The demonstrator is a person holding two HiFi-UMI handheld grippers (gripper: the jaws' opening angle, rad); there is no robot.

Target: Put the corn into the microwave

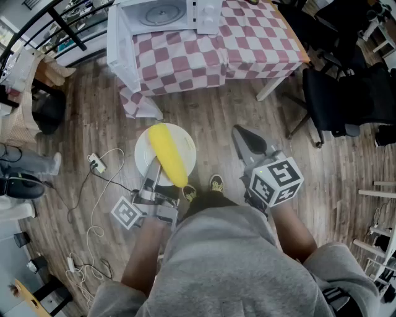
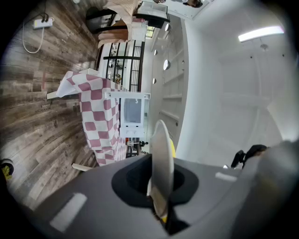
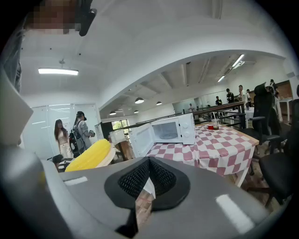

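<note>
lying on the plate (image 1: 187,146), corn (image 1: 167,153) runs near to far, far end tilted left toward the open microwave (image 1: 164,13). left gripper (image 1: 153,181) pinches the plate's near rim, corn's near end just beside its jaws. right gripper (image 1: 246,140), pressed together and empty, sits right of corn, apart.

Grey top (image 1: 216,260), dark shoes (image 1: 216,183) with yellow trim; left gripper (image 1: 152,178) and right gripper (image 1: 240,132) dark grey, each bearing a white marker cube (image 1: 276,179).
</note>
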